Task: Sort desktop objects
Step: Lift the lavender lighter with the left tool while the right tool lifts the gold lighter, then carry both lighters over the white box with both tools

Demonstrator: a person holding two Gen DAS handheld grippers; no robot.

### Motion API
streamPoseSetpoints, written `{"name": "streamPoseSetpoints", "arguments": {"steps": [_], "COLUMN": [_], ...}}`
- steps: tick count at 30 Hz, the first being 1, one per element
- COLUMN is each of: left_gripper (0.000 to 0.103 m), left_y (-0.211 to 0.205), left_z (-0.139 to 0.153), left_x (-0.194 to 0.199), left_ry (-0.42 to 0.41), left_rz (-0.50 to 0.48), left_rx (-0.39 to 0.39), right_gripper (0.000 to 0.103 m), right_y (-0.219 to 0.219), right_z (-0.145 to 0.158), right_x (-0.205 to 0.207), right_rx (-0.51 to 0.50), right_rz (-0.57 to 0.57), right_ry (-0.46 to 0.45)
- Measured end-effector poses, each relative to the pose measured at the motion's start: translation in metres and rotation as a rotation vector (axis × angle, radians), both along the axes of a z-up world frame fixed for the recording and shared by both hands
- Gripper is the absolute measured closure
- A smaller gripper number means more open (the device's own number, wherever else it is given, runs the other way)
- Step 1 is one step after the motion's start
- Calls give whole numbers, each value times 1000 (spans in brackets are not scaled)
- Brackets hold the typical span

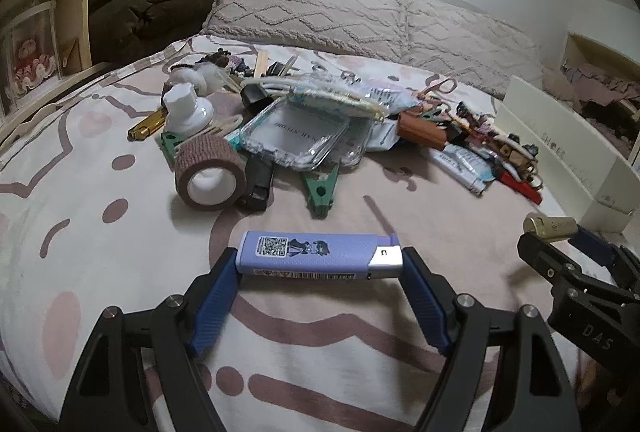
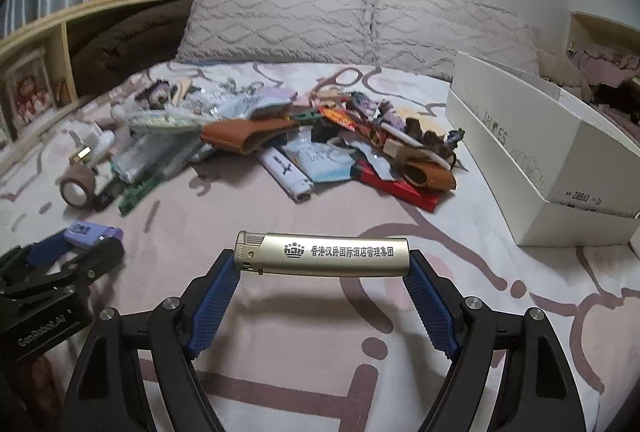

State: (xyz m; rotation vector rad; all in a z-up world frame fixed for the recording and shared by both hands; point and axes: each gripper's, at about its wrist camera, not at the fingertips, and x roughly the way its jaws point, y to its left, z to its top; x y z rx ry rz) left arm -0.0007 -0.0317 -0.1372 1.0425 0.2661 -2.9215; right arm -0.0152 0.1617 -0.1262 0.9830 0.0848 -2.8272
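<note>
My left gripper (image 1: 320, 264) is shut on a purple lighter (image 1: 312, 254), held crosswise by its two ends above the bedsheet. My right gripper (image 2: 322, 262) is shut on a gold lighter (image 2: 328, 255), also held end to end. Each gripper shows in the other's view: the right one with the gold lighter (image 1: 550, 224) at the right edge, the left one with the purple lighter (image 2: 90, 234) at the left edge. A heap of small objects (image 1: 320, 120) lies on the bed beyond both grippers.
A white shoebox (image 2: 552, 152) stands open at the right of the bed. In the heap lie a brown bandage roll (image 1: 210, 172), a clear plastic case (image 1: 296, 134), a white lighter (image 2: 286, 170) and a brown pouch (image 2: 244, 136). Pillows (image 1: 312, 8) line the back.
</note>
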Motion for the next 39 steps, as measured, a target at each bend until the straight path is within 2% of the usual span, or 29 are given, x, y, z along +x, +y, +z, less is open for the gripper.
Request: {"name": "streamPoseSetpoints", "arguments": {"steps": [5,15,21,30,39], "left_gripper": [24,24,24,24,24], "left_y": [11,46,73,112,151], "left_z": [28,66,89,129,153], "left_x": [5,1,-11,-29,-51], "left_ry": [70,159,180,260,293], "left_rz": [-40,-126,-186,-254,-308], "left_rx": [-17,-44,-24,2,-39], "right_gripper": [20,20,20,20,20], "right_y": [9,45,69,116,160], "right_z": [16,49,77,124,150], "right_x": [5,5,1,-15,-40], "right_rx": [-19,-36,16,5,-54], "right_rz": [7,-8,-43,-105,-171], "right_ry": [25,78,155,268,298]}}
